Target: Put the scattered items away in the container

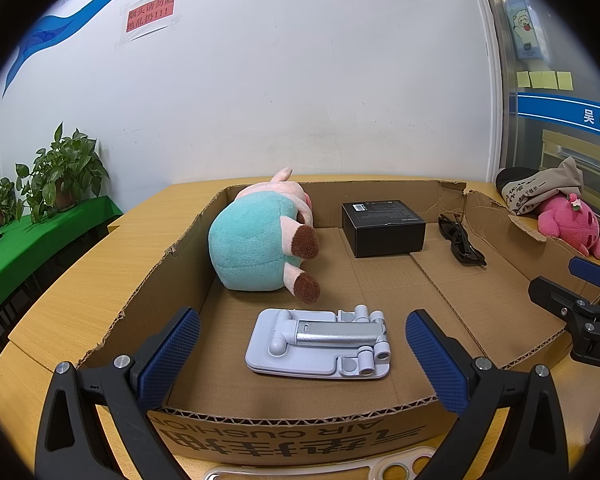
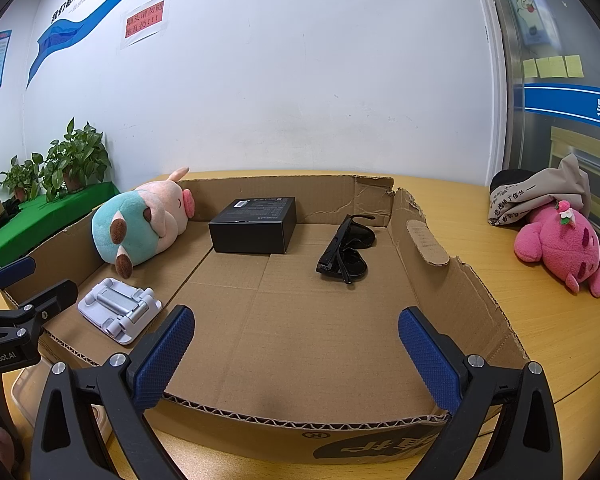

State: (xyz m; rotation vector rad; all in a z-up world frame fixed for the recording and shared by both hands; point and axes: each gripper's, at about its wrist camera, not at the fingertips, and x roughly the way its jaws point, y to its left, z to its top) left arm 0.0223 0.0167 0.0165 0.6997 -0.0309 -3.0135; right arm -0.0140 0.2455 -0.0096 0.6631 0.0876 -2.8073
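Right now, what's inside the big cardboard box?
The cardboard box holds a plush pig, a black box, sunglasses and a white folding stand. Whatever lies under the pig is hidden.

Plants (image 2: pixel 76 164): you see them potted on the green shelf (image 2: pixel 40 220), far left.
Sign (image 2: pixel 144 21): red, taped on the wall.
Sticky notes (image 2: pixel 554 66): yellow, on the glass, right.

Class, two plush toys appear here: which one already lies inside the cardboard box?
The teal-and-pink plush pig, lying in the cardboard box's far left corner. The pink plush toy lies outside on the table, to the right.
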